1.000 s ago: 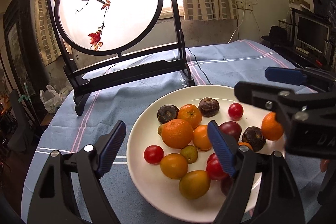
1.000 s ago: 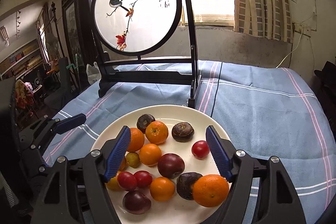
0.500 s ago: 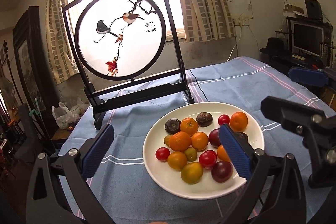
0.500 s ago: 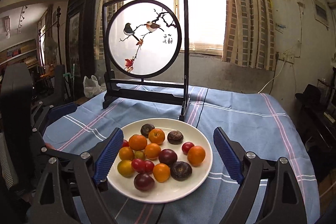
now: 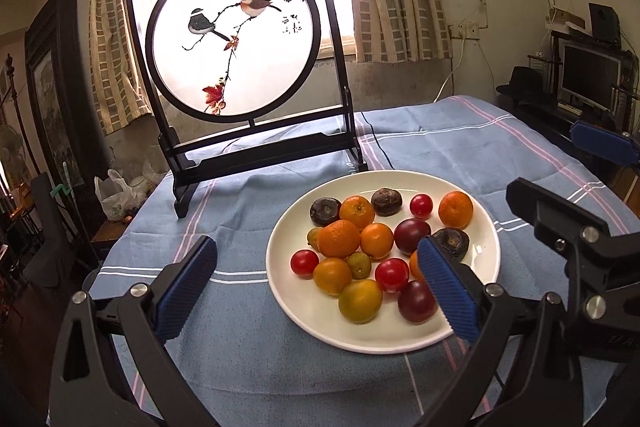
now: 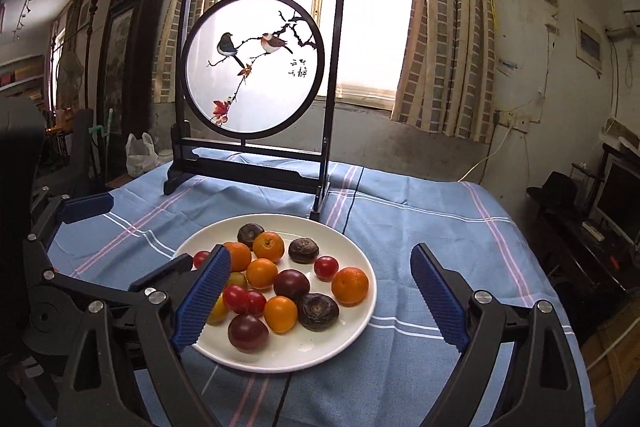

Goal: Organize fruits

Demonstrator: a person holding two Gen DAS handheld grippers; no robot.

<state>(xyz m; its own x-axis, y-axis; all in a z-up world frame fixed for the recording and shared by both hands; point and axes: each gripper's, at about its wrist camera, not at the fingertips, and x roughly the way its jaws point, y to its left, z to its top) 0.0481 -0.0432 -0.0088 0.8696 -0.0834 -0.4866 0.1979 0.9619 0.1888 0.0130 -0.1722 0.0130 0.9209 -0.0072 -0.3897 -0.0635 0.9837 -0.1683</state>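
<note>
A white plate (image 5: 312, 323) on a blue tablecloth holds several fruits: oranges (image 5: 338, 238), red cherry tomatoes (image 5: 304, 262), dark plums (image 5: 417, 302) and brown wrinkled fruits (image 5: 325, 209). The plate also shows in the right wrist view (image 6: 360, 259) with an orange (image 6: 350, 285) at its right side. My left gripper (image 5: 316, 291) is open and empty, held above and short of the plate. My right gripper (image 6: 320, 303) is open and empty, raised above the plate's near side.
A black-framed round bird screen (image 5: 236, 43) stands on the cloth behind the plate; it also shows in the right wrist view (image 6: 256, 67). A monitor (image 5: 588, 75) and shelves stand at the right. Bare blue tablecloth (image 6: 432, 211) lies right of the plate.
Both grippers have pulled back and risen away from the plate, so the plate looks smaller and farther. Both stay open and empty. The fruits have not moved.
</note>
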